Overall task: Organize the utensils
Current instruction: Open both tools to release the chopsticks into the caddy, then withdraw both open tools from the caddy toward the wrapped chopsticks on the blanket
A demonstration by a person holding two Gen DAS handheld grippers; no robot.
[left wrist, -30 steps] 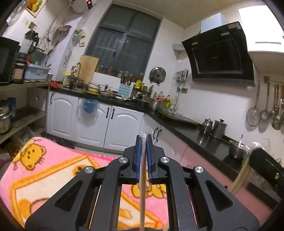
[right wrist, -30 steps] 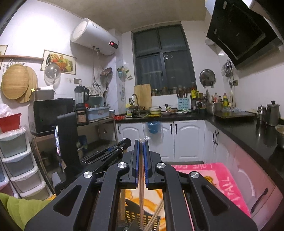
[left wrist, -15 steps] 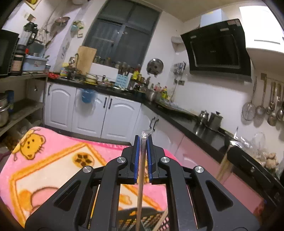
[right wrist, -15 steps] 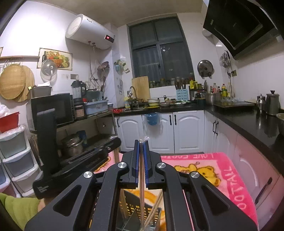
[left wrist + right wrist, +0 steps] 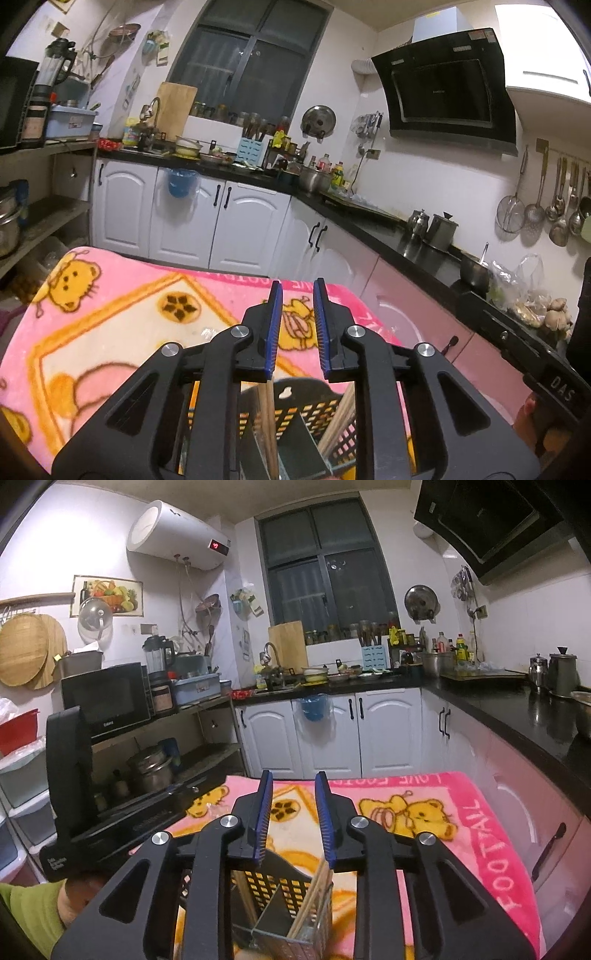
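Both hand-held grippers, left [image 5: 297, 326] and right [image 5: 293, 814], have just been opening and stand empty above a black basket [image 5: 291, 890] whose chopsticks [image 5: 310, 904] their frames partly hide.

The blanket [image 5: 424, 834] is fleecy pink cloth, soft and matt. On it stands the basket [image 5: 275, 877] of black perforated plastic, dull in finish; the chopsticks [image 5: 312, 901] inside it look like pale bare wood. Above the basket, the right gripper [image 5: 293, 814] is smooth matt black plastic with ribbed blue pads [image 5: 263, 819] and bright metal pins — the left gripper [image 5: 297, 328] looks the same. Beyond the blanket, the countertop [image 5: 517, 705] is glossy black and the cabinet doors [image 5: 384, 731] are smooth satin white.
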